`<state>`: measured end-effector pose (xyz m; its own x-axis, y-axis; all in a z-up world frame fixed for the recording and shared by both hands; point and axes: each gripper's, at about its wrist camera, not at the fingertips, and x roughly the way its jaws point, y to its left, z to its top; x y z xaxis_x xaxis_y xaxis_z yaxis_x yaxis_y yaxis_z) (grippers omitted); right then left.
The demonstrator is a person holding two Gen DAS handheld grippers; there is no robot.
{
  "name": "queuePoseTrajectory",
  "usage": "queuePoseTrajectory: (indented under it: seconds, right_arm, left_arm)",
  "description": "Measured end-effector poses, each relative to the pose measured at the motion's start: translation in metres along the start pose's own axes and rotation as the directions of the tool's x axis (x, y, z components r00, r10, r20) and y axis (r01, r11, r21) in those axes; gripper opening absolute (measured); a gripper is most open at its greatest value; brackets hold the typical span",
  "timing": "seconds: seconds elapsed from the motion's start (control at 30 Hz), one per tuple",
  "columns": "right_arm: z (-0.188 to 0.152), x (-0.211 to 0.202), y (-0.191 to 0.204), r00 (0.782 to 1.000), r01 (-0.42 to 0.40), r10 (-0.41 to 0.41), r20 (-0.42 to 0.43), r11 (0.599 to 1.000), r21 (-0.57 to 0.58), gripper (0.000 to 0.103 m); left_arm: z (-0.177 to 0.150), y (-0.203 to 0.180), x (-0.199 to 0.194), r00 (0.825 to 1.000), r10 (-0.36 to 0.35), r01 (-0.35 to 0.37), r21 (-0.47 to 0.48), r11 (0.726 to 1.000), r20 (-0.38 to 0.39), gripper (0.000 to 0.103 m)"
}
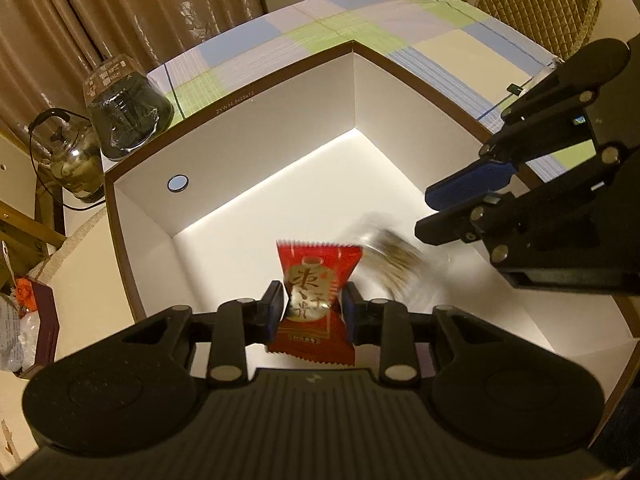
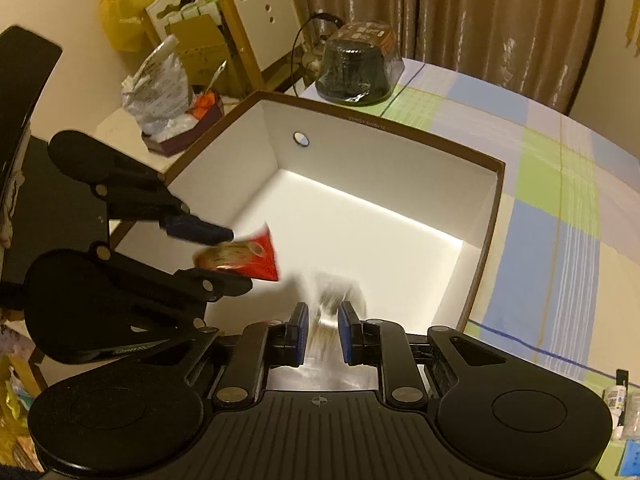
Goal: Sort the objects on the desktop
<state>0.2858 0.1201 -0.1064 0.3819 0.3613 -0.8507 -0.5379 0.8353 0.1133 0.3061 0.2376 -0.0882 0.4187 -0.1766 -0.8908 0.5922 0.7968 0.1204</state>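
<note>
Both grippers over the white box [image 1: 280, 152], which sits on the checked tablecloth [image 1: 440, 40].

Left gripper [image 1: 311, 307]: pads clamped on the red snack packet [image 1: 316, 280], pinching it across its middle. The packet's long axis runs forward, away from my wrist, with its serrated top edge pointing out over the box floor and its lower edge tucked back toward the gripper body. From the right wrist view the same packet [image 2: 256, 254] sticks out sideways between the left pads, held above the box interior and well inside the walls.

Right gripper [image 2: 323, 334]: pads parted, with a gap either side of a blurred clear packet [image 2: 336, 300] holding something brownish. It is smeared by motion, so I judge it loose and not pinched; whether it has reached the floor I cannot tell. From the left wrist view that blur [image 1: 394, 262] lies just right of the red packet, below and ahead of the right gripper [image 1: 452, 208], inside the box.

The relation that matters: the red packet hangs directly over bare box floor, the near-left wall off to its left, the blurred packet close on its right. The left gripper is the one carrying it; the right one holds nothing.

Judgement: if the box is where these go, parting the left pads would let the red packet land beside the other. It is light and flat and may flutter or tip over onto its neighbour.
</note>
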Motion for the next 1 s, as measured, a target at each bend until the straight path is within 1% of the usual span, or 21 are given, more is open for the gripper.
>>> queuePoseTrajectory:
  seconds: [0.03, 0.1, 0.23, 0.6, 0.87, 0.9, 0.93, 0.97, 1.0]
  right_arm:
    - [0.0, 0.0, 0.001, 1.0, 0.003, -0.003, -0.004, 1.0, -0.006, 0.02]
    - [-0.001, 0.0, 0.002, 1.0, 0.004, -0.004, -0.007, 1.0, -0.013, 0.02]
    - [-0.004, -0.001, 0.003, 1.0, -0.007, 0.007, -0.021, 1.0, -0.016, 0.02]
    - [-0.009, -0.008, 0.006, 0.999, -0.011, 0.011, -0.051, 1.0, 0.002, 0.02]
    - [-0.014, -0.013, 0.009, 0.998, -0.002, 0.003, -0.057, 1.0, 0.016, 0.02]
    - [-0.015, -0.014, 0.009, 0.998, -0.001, 0.002, -0.055, 1.0, 0.017, 0.044]
    - [-0.016, -0.017, 0.01, 0.999, 0.01, -0.009, -0.041, 1.0, 0.019, 0.089]
    - [-0.017, -0.02, 0.011, 0.999, 0.021, -0.02, -0.027, 1.0, 0.02, 0.094]
    - [-0.018, -0.023, 0.014, 1.0, 0.025, -0.025, -0.009, 1.0, 0.006, 0.094]
  left_arm:
    - [-0.001, 0.001, 0.0, 1.0, -0.001, 0.001, -0.002, 1.0, -0.001, 0.04]
    - [-0.002, 0.002, 0.0, 1.0, -0.003, 0.003, -0.006, 1.0, -0.005, 0.042]
    - [-0.007, 0.004, -0.002, 1.0, 0.0, 0.0, -0.013, 1.0, -0.013, 0.05]
    - [-0.013, 0.001, -0.015, 1.0, 0.009, -0.009, -0.008, 1.0, -0.016, 0.054]
    - [-0.016, -0.004, -0.024, 1.0, 0.027, -0.027, 0.0, 1.0, -0.014, 0.055]
    - [-0.017, -0.005, -0.026, 0.999, 0.03, -0.03, 0.0, 1.0, -0.014, 0.055]
    - [-0.017, -0.005, -0.027, 0.999, 0.033, -0.033, 0.0, 0.999, -0.012, 0.057]
    - [-0.018, -0.006, -0.029, 0.999, 0.036, -0.036, 0.0, 0.999, -0.011, 0.058]
    - [-0.019, -0.007, -0.031, 0.999, 0.04, -0.04, -0.001, 0.999, -0.009, 0.063]
